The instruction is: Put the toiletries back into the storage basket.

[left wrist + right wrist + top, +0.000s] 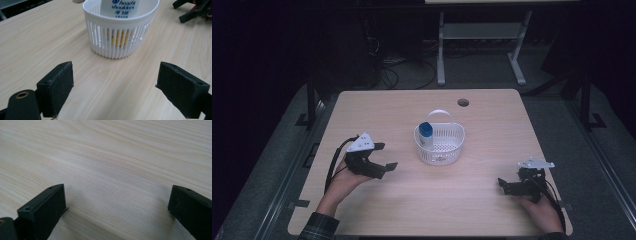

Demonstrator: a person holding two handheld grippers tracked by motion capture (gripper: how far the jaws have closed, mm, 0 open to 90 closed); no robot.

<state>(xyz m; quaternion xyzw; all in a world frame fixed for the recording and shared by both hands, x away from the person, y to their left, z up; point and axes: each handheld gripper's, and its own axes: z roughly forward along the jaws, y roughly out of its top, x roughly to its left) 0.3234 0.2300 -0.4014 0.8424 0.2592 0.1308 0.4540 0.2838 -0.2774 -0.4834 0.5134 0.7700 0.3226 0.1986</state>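
Observation:
A white slatted plastic basket [440, 145] with a handle stands at the middle of the wooden table [382, 110]. A white bottle with a blue cap [426, 132] stands upright inside it, at the basket's left side. My left gripper [386, 156] is held to the left of the basket, open, with nothing between its jaws. In the left gripper view the basket [117, 42] and the bottle [120, 7] lie straight ahead of the open left gripper [115, 87]. My right gripper [507, 186] rests low near the front right of the table, open [117, 207] over bare wood.
A round cable hole [463, 102] sits near the table's far edge. Beyond the table a white desk frame [482, 35] and cables [387, 70] stand on the dark floor. The other gripper [192, 10] appears beyond the basket in the left gripper view.

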